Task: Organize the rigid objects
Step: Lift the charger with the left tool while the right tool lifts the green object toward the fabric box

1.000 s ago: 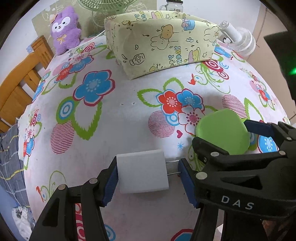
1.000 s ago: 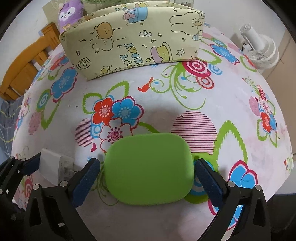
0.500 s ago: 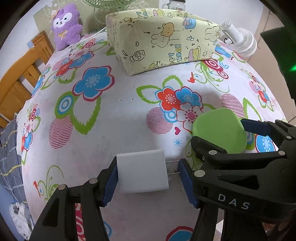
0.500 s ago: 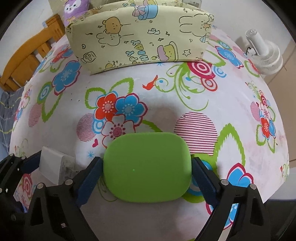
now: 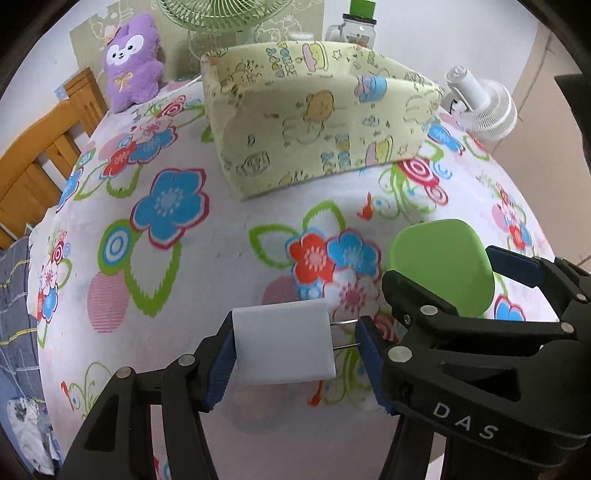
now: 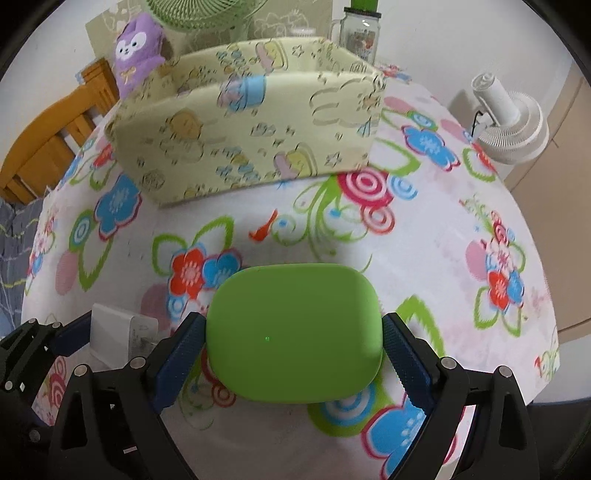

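My left gripper is shut on a white charger plug: one pad presses its body, the other its two metal prongs. The plug hangs just above the flowered tablecloth, casting a shadow. To its right, my right gripper is shut on a rounded green case, a pad on each side, also lifted off the cloth. The left wrist view shows the green case too. In the right wrist view the plug sits at the lower left.
An open yellow cartoon-print fabric box stands at the back of the table. Behind it are a purple plush toy, a green fan and a glass jar. A white fan is at the right, a wooden chair at the left.
The right gripper's pads closed from apart onto the green case. Both grippers then rose a little with their objects, and the box's open top has come into view.
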`<state>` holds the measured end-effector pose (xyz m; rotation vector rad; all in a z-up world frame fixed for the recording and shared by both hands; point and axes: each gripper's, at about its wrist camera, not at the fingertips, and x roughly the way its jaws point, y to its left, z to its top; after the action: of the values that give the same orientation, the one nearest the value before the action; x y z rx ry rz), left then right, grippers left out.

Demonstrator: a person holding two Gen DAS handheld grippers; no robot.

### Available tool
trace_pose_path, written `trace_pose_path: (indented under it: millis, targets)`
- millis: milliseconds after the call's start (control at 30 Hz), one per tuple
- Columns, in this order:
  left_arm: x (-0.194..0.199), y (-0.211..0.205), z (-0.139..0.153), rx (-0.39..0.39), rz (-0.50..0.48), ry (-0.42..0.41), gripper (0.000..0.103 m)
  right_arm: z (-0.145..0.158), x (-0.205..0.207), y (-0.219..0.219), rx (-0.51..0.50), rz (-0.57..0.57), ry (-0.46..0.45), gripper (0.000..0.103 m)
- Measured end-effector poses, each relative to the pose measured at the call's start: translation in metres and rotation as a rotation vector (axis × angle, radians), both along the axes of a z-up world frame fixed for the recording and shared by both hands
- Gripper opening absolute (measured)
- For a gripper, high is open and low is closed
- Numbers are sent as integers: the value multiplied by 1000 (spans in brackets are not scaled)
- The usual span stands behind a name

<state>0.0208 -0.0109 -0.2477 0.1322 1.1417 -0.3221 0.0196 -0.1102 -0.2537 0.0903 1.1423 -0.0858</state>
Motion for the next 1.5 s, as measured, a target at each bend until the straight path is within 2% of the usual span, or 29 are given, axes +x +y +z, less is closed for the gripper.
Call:
trace_pose_path:
  millis: [600,1267,1500]
  targets:
    - [34,-21,41,-22,124,-76,64,45,44,-27,16,78,-97,95]
    - [34,-24,141,-50,191,-248,64,150,45,-37,41,114,-293,95]
    - [33,-22,166,-75,210,-293,64,181,41,-44,29,124,-368,95]
